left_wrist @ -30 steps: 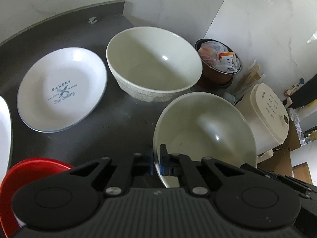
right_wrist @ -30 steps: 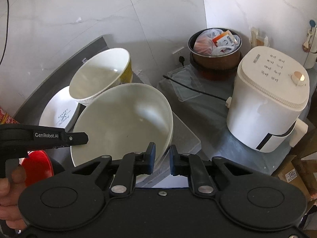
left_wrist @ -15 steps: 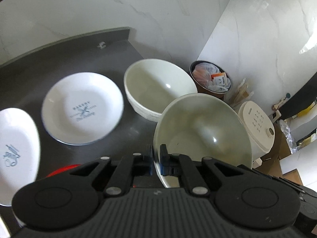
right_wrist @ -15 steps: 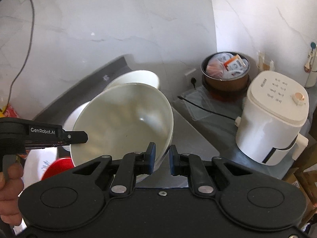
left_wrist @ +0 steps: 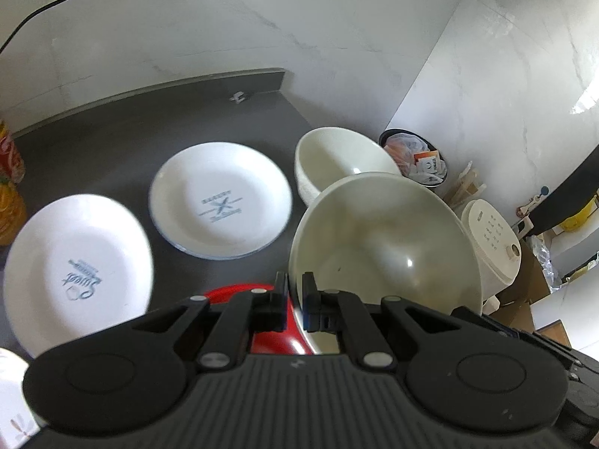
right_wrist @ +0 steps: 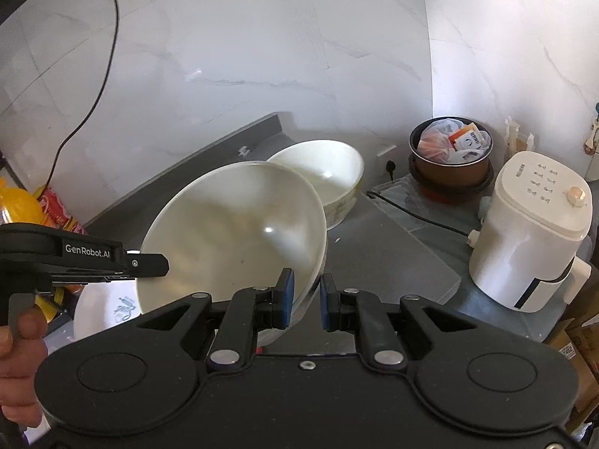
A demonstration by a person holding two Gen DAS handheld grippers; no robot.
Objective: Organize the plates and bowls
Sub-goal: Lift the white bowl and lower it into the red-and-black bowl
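A large cream bowl [left_wrist: 385, 247] hangs tilted in the air above the dark counter [left_wrist: 112, 138]. My left gripper [left_wrist: 295, 292] is shut on its near rim. In the right wrist view the same bowl [right_wrist: 232, 232] has its right rim between the fingers of my right gripper [right_wrist: 307, 295], which is closed on it. A second cream bowl [left_wrist: 337, 161] stands at the counter's back right corner. Two white printed plates [left_wrist: 221, 202] [left_wrist: 78, 265] lie side by side. A red bowl [left_wrist: 277, 333] sits under my left gripper.
A white cooker [right_wrist: 531, 232] and a brown pot of packets [right_wrist: 449, 149] stand on a lower surface to the right. Drink cans [left_wrist: 11, 157] line the counter's left edge. A person's hand [right_wrist: 18, 336] grips the left handle. Marble walls close off the back.
Both grippers rose and drew back with the cream bowl between them. More of the counter, the second plate and the red bowl came into view.
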